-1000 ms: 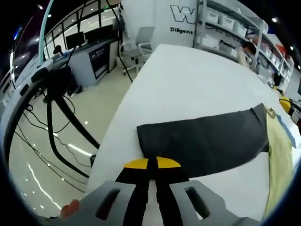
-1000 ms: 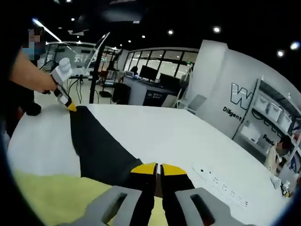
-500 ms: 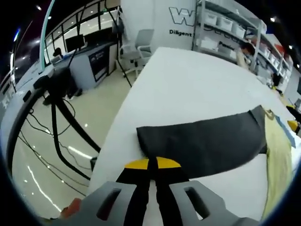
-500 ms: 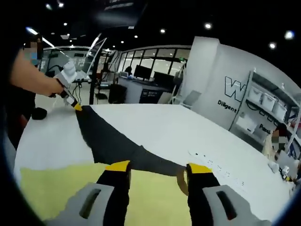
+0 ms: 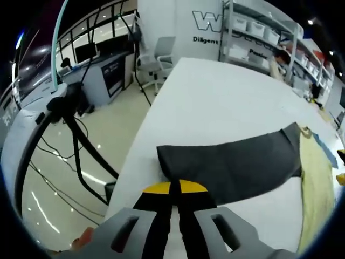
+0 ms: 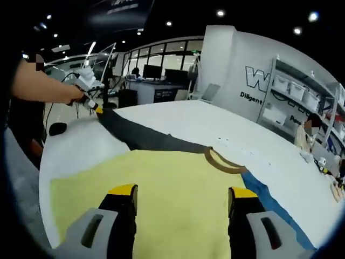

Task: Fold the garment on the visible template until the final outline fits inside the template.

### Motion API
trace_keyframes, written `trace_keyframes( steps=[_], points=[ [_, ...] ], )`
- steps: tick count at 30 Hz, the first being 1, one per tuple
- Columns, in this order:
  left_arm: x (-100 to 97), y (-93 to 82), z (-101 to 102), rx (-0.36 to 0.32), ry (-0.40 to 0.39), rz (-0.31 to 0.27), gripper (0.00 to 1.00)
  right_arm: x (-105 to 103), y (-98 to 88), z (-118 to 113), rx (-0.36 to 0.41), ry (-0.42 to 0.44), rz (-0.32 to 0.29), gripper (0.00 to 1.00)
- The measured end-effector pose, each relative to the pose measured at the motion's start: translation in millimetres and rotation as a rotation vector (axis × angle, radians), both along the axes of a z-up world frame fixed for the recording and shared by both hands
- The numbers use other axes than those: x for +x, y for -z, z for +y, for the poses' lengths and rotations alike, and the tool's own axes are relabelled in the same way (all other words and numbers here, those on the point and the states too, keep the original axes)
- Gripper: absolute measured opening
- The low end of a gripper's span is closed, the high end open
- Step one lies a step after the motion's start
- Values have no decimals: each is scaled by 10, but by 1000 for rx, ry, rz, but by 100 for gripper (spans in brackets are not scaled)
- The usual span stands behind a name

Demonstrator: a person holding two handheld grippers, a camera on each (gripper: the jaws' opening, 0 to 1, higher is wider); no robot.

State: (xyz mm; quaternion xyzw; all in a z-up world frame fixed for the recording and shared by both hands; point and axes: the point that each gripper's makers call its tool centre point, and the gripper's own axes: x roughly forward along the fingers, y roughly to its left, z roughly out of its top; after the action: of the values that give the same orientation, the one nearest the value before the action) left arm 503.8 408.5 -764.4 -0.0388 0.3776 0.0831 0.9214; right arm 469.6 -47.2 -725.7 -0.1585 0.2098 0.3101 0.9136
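Note:
The garment lies on the white table point(image 5: 226, 91). It has a dark grey sleeve point(image 5: 232, 164), a yellow body point(image 5: 315, 183) and a blue sleeve point(image 5: 330, 154). My left gripper point(image 5: 173, 186) is shut on the near end of the dark sleeve. In the right gripper view the yellow body point(image 6: 178, 172) spreads out flat below a brown collar point(image 6: 218, 159), with the dark sleeve point(image 6: 140, 137) running left to the left gripper point(image 6: 97, 108) and the blue sleeve point(image 6: 280, 208) at the right. My right gripper point(image 6: 183, 193) hangs open over the yellow body, holding nothing.
The table's long edge runs just left of the dark sleeve, with floor, black cables and a stand point(image 5: 70, 108) beyond it. An office chair point(image 5: 161, 51) and shelves point(image 5: 264, 32) stand at the far end. A person's hand point(image 6: 48, 89) holds the left gripper.
My right gripper has opened, let go of the dark sleeve near the shoulder and drawn back over the yellow body. The left gripper keeps its hold on the sleeve end.

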Motion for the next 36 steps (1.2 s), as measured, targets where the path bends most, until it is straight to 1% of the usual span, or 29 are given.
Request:
trace_keyframes(
  steps=[5,9,11,13,14,16,18,22,25,26,27,31,34,36],
  points=[
    [-1,-95,4,-9,-9,-17,0,-159,-84,-229,-1,46,-1,69],
    [22,-188,8,-12,-14,-33,0,-303,-113,-395,19,94,7,68],
    [33,-240,10,-14,-20,-43,0,-371,-49,-429,20,105,18,67],
    [53,-315,-2,-23,-25,-59,0,-420,44,-460,0,111,51,67],
    [67,-366,-20,-28,-26,-70,0,-438,49,-452,1,107,60,67],
    [92,-440,-55,-30,-21,-84,0,-459,-6,-447,10,106,56,67],
    [144,-573,-142,-20,3,-104,0,-453,-122,-449,13,105,19,66],
    [232,-763,-272,-21,30,-137,0,-463,-186,-450,31,113,8,66],
    [304,-904,-463,-28,63,-162,0,-497,-223,-452,37,112,1,65],
    [315,-918,-491,-30,67,-166,0,-507,-239,-451,39,112,-4,65],
    [348,-954,-585,-38,82,-175,0,-519,-256,-453,42,112,-8,65],
    [445,-1022,-900,-49,138,-191,0,-556,-292,-479,46,117,-18,65],
    [532,-1055,-1201,-62,190,-198,0,-578,-313,-520,51,127,-20,65],
    [567,-1071,-1347,-68,217,-202,0,-590,-321,-543,52,132,-22,64]
  ],
)
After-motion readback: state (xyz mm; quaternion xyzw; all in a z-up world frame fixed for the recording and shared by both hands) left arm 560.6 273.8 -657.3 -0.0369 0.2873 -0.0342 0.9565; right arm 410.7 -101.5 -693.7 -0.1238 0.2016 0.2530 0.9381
